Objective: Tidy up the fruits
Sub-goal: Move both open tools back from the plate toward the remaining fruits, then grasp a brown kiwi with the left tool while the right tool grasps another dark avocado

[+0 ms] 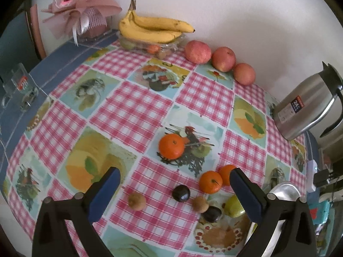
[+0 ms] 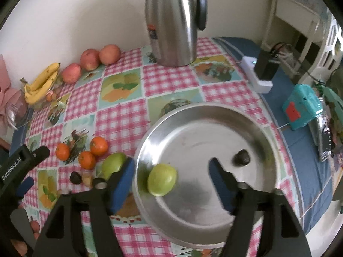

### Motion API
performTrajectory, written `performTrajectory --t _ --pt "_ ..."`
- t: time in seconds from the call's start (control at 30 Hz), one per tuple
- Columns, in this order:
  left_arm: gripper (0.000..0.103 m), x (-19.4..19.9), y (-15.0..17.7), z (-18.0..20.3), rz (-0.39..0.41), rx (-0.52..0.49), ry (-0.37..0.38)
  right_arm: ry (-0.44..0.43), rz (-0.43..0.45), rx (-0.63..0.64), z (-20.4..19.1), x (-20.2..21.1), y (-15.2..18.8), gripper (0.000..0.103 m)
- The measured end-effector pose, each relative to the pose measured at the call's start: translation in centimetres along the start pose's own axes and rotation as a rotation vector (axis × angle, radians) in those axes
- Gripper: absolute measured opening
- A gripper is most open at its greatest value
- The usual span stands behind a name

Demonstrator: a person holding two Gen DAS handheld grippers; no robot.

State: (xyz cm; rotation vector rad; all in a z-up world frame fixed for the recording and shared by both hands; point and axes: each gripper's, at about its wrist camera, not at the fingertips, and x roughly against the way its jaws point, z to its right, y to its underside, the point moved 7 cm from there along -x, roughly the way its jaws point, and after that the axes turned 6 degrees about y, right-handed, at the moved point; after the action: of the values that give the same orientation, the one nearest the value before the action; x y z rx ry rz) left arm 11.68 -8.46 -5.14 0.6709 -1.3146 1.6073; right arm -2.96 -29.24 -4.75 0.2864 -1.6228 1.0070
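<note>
Left tongs (image 1: 174,189) tilted steeply down over the table (image 1: 133,109), blue pads spread wide apart and released, nothing pressed between them. Between the pads, low in the left wrist view, a brown longan (image 1: 137,201), a dark chestnut-like fruit (image 1: 181,193), a second longan (image 1: 200,203) and another dark fruit (image 1: 211,213), all lying loose on the checked cloth. Just beside the right pad, a green fruit (image 1: 234,207), partly hidden by it, and two tangerines (image 1: 211,182) touching one another; a third tangerine (image 1: 171,146) apart, at frame centre. Farther back, along the wall, three apples (image 1: 223,59) in a row and a bunch of bananas (image 1: 150,30) on top of a clear box; a pink wrapped bouquet (image 1: 81,10) in the upper left, a steel thermos jug (image 1: 308,105) at the right edge. Right tongs (image 2: 171,169) likewise angled steeply down, pads parted and released, gripping nothing. Only in the right wrist view: the whole steel plate (image 2: 225,128) filling the lower centre, a green fruit (image 2: 162,180) lying blurred inside it near its left rim between the open pads, clear of both, and a small dark fruit (image 2: 241,156) on the right part of the plate. Also only there: the left tongs' black body at the lower left edge, a white power strip (image 2: 257,75) and a turquoise box (image 2: 300,109) on the blue cloth at the right. Bouquet shown whole only in the left wrist view.
</note>
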Motion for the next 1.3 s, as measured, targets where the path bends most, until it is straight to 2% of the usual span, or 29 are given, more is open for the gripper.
performTrajectory --t 0.13,0.27,0.47,0.77,0.93,1.13,1.3 --pt "0.103 0.0 -0.1 -0.5 0.005 -0.002 -0.006 -0.003 -0.005 0.027 -0.9 -0.2 0.3 0.086" --pt "0.103 -0.2 -0.3 -1.0 0.019 -0.015 -0.026 0.005 0.0 0.049 -1.7 -0.2 0.5 0.091" --pt "0.103 0.1 -1.1 -1.8 0.059 -0.048 -0.052 -0.01 -0.004 0.058 -3.0 -0.4 0.7 0.091" --pt "0.103 1.3 -2.6 -3.2 0.12 -0.095 -0.108 -0.029 0.042 0.1 -5.5 0.2 0.6 0.091" --pt "0.103 1.1 -2.7 -3.2 0.105 -0.12 -0.101 -0.081 0.028 0.066 -6.5 0.2 0.7 0.091" --pt "0.103 0.4 -2.5 -3.3 0.063 -0.153 -0.117 -0.071 0.036 0.096 -8.0 0.2 0.8 0.091" --pt "0.103 0.3 -2.6 -3.8 0.032 -0.171 -0.081 -0.121 0.018 0.113 -10.0 -0.1 1.2 0.091"
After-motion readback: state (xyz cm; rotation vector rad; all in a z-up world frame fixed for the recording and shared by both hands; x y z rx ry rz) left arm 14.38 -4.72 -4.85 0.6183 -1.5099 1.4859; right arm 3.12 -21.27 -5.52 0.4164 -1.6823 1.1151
